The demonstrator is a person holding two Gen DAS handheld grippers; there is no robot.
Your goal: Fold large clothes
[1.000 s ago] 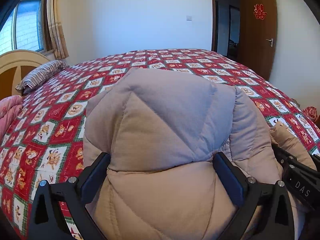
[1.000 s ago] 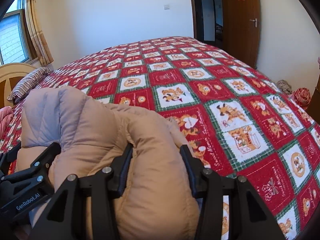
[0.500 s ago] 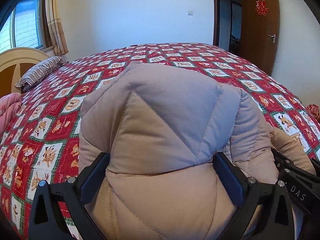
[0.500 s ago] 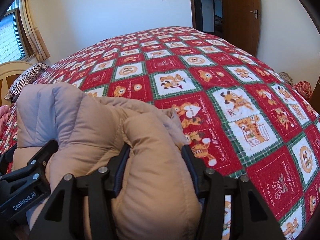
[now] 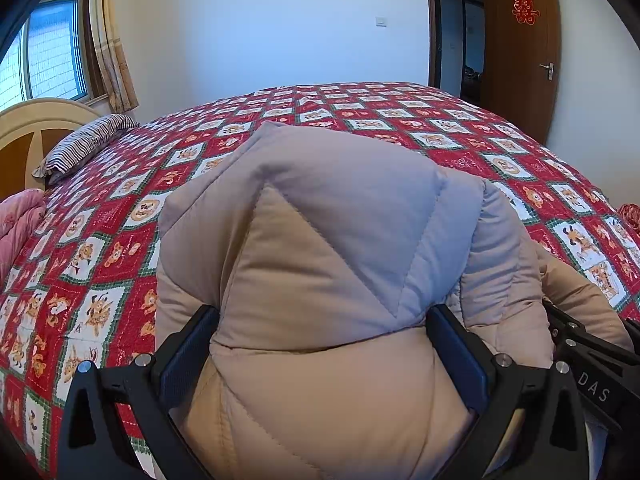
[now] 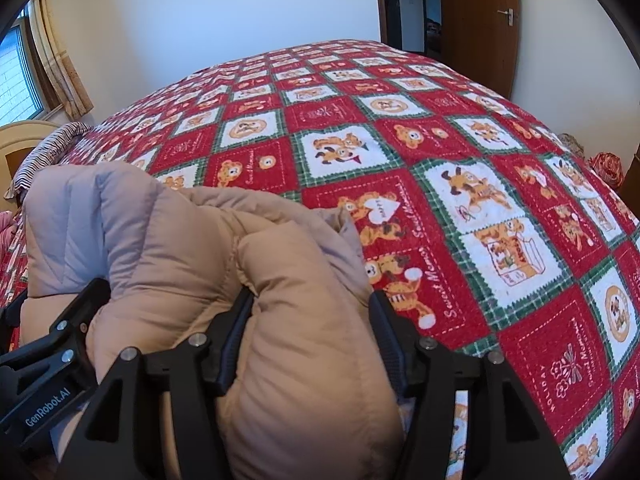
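My left gripper point(image 5: 322, 354) clamps a thick fold of the beige quilted puffer jacket point(image 5: 336, 264), the padding bulging up between both blue-padded fingers point(image 5: 186, 354) and filling the middle of my left wrist view. My right gripper point(image 6: 312, 334) pinches a narrower padded roll of the same jacket point(image 6: 208, 256), one finger pressed into each side of it. The jacket is bunched on the near side of the bed, lying on the red-and-white cartoon-print quilt point(image 6: 460, 184). Only the left view shows a pink bundle of bedding point(image 5: 18, 216) at 9 o'clock, and it shows the whole striped pillow point(image 5: 84, 144) against the cream headboard point(image 5: 36, 120) at 10 o'clock; the right view catches just the pillow's edge. The right view alone shows the wide bare stretch of quilt from 12 to 4 o'clock and a red bundle beyond the bed's far edge point(image 6: 608, 164) at 3 o'clock. Each view catches the other gripper at its lower edge, at 4 o'clock in the left view and 8 o'clock in the right. A brown wooden door point(image 5: 520, 48) stands at 1 o'clock and a curtained window point(image 5: 52, 48) at 10 o'clock.
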